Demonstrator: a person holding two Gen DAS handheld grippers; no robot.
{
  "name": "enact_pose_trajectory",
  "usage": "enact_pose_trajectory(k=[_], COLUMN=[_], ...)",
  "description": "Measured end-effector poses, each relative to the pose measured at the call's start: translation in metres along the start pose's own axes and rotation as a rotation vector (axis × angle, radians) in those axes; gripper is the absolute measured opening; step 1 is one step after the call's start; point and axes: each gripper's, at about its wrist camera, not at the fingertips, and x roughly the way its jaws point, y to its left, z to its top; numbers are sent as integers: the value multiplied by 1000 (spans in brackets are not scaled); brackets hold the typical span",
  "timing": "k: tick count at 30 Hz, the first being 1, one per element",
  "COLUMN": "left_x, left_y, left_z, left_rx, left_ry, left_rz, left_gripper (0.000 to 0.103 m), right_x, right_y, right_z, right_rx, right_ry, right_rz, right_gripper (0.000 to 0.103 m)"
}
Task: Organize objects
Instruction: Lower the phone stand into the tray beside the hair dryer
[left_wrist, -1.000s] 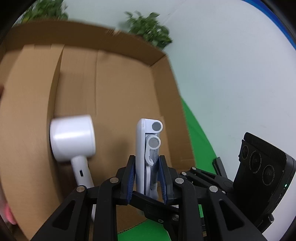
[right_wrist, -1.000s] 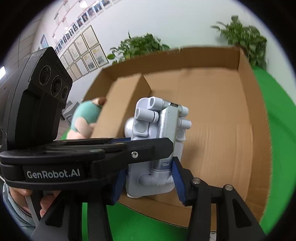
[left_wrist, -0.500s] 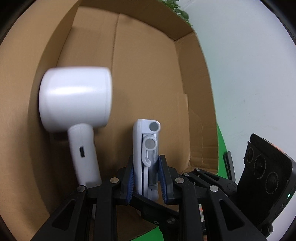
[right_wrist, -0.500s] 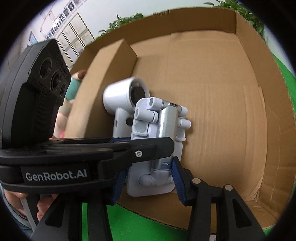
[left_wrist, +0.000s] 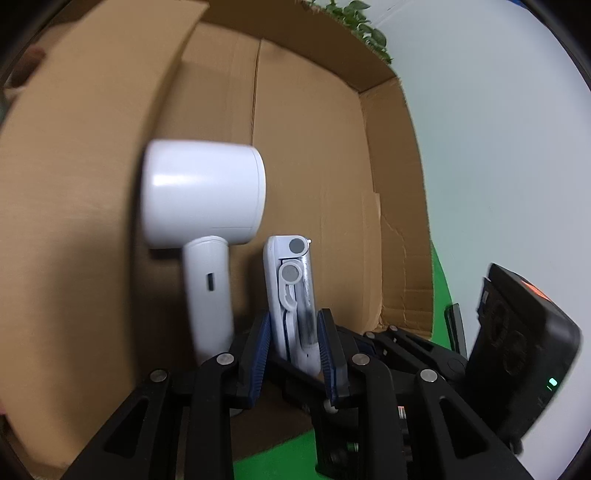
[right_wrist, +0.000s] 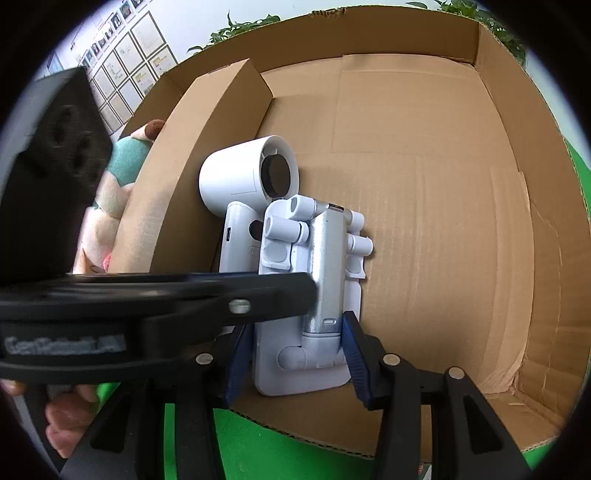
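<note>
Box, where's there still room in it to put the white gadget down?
The widest bare patch is the cardboard box floor between the white gadget and the right wall. The left side is crowded: the hair dryer lies against the divider, with the plush toy behind it.

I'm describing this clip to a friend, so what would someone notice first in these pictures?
First, the pale gadget with round knobs, held from two sides by both tongs, the left tongs and the right tongs, just above the floor of the big cardboard box. Beside it, towards the box's inner flap, lies a white hair dryer. A stuffed toy peeks from behind that flap.
</note>
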Motion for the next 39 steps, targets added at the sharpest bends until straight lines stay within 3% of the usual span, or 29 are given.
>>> enact_pose_trajectory(k=[11, 16, 18, 20, 24, 27, 30, 34, 39], left_x=[-75, -90, -94, -99, -109, -113, -117, -113, -110], left_y=[3, 8, 15, 22, 32, 40, 47, 55, 58], left_z=[-13, -22, -25, -27, -35, -37, -40, -42, -40], left_rx=[64, 81, 82, 85, 104, 97, 89, 75, 59], left_ry=[-166, -194, -201, -209, -249, -265, -269, -258, -267], left_rz=[61, 83, 87, 92, 132, 151, 151, 156, 118], left_gripper=[25, 25, 25, 25, 35, 36, 36, 36, 37], right_x=[-14, 7, 8, 10, 3, -10, 4, 20, 21], right_y=[-3, 1, 6, 13, 22, 38, 56, 67, 71], right_z=[-1, -6, -7, -10, -13, -13, -11, -15, -22], right_rx=[0, -7, -15, -37, -73, -115, -159, -125, -92], right_ry=[-28, -11, -10, -2, -36, -96, -48, 28, 33], right_rz=[-55, -106, -106, -119, -192, -132, -104, -93, -74], right_gripper=[48, 48, 40, 39, 39, 41, 41, 29, 29])
